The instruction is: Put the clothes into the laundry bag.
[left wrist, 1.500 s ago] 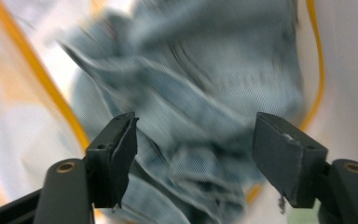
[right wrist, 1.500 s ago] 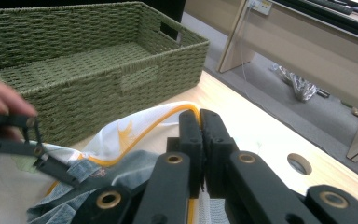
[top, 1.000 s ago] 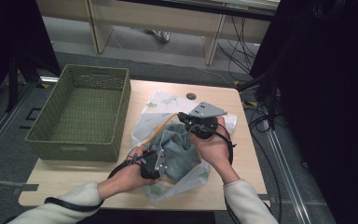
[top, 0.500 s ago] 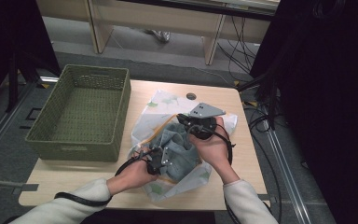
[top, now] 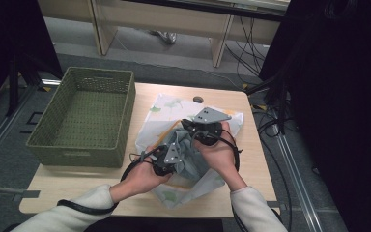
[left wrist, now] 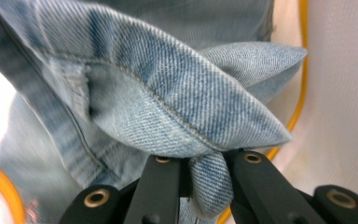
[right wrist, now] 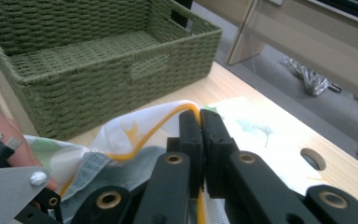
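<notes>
**A:** Two grips are on from where I sit. My left gripper (top: pixel 173 155), low in the middle of the high view, has just been closing its jaws, and in the left gripper view they now pinch a fold of the pale blue denim garment (left wrist: pixel 177 93) between them. My right gripper (top: pixel 200 131), a little above and right of it, is clamped on the yellow-piped edge of the white leaf-printed cloth (right wrist: pixel 135 122).

**B:** Where does the denim lie?

**A:** Bunched at the centre of the frame on top of that white cloth, which is spread on the light wooden table (top: pixel 251 159). The green woven basket (top: pixel 84 113) stands in the left half, empty and just beside the cloth.

**B:** So which step is it?

**A:** I judge it the start of a lift: both fabrics are gripped, neither is clear of the table. Next I'd need to raise the denim free without dragging the cloth along, and keep both pinches firm, since the left one holds only a narrow fold.
</notes>
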### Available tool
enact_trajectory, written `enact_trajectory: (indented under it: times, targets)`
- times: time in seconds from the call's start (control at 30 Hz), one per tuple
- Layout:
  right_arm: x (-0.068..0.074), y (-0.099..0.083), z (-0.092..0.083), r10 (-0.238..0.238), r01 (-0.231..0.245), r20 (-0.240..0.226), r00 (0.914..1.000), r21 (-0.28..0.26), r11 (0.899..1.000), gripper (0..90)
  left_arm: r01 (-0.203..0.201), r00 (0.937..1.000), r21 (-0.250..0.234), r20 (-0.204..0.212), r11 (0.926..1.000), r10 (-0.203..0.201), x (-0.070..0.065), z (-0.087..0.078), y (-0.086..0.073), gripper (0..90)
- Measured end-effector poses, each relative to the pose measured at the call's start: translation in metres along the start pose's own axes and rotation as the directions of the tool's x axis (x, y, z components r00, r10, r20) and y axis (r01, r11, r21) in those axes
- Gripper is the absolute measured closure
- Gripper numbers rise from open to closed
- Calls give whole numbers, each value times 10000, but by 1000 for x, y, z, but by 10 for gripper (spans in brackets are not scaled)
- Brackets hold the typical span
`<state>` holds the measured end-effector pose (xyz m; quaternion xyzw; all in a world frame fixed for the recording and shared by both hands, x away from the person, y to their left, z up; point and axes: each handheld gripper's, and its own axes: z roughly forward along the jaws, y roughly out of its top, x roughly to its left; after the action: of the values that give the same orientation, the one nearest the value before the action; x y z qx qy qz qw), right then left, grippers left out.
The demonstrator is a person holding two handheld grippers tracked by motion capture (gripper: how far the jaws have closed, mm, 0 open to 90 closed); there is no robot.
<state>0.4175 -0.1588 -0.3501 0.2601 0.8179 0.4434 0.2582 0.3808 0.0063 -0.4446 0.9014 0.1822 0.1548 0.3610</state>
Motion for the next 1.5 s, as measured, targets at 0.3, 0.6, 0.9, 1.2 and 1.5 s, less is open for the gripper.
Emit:
enact_trajectory:
  times: [0.3,0.6,0.9,1.2,1.5]
  targets:
    - [6,6,-4,-152,149,-89,9998,-298,9994,893,197,9966,-1414,-769,9898,-308,5,-17,22,832]
    - [7,12,-10,-178,174,-49,9998,-694,9974,894,153,9856,-2410,-1597,9704,-552,16,-40,40,833]
    - [0,9,-11,54,-44,128,9999,-712,9974,895,258,9694,-2281,-2319,9733,-800,30,6,34,828]
    - [-8,4,-10,188,-166,365,9992,-591,9981,894,-335,9547,-1873,-2967,9817,-240,28,40,27,814]
    - [-12,-3,-4,294,-281,441,9986,-309,9991,893,-856,9576,-783,-2817,9933,603,27,64,13,760]
